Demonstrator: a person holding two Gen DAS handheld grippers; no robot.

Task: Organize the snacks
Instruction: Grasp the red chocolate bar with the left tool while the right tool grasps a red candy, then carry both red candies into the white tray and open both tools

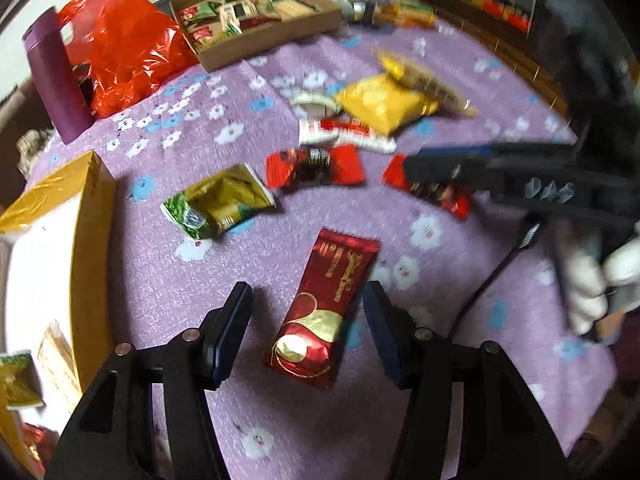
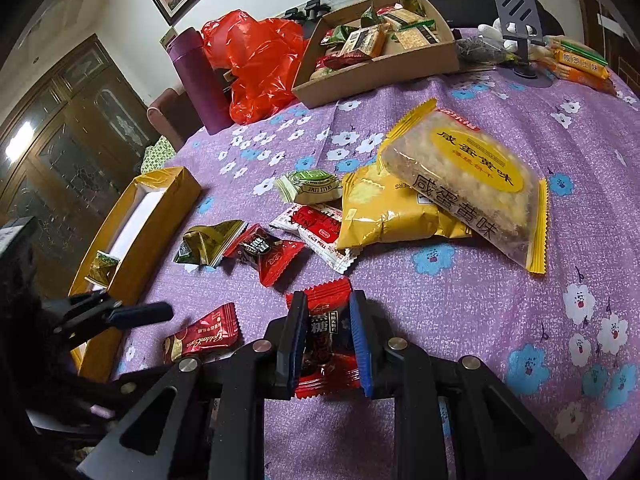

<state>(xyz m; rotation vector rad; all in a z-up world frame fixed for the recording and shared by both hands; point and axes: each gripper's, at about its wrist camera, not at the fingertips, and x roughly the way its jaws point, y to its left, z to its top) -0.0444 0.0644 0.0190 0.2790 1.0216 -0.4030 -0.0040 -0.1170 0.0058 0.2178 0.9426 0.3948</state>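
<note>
My right claw [image 2: 325, 344] is clenched on a red brown-sugar candy [image 2: 326, 360] marked 黑糖, on bare purple cloth [image 2: 460, 320]. My left claw [image 1: 306, 332] stands released — straddling the "Golden" bar [image 1: 324, 312] near the gold box's edge [image 1: 90, 264].

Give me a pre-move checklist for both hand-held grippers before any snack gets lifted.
1. Right hand-held gripper closed on the red brown-sugar candy: ok, both pads press its wrapper.
2. Left hand-held gripper straddling the dark red wafer bar: ok, the bar lies between the open jaws.
3. Left pads touching the bar: not ok, gaps show on both sides.
4. Bar free of other snacks: ok, it lies alone on the purple tablecloth.
5. Room in the gold box: ok, mostly bare white floor.
6. Right grip firm enough to lift: cannot tell.
</note>
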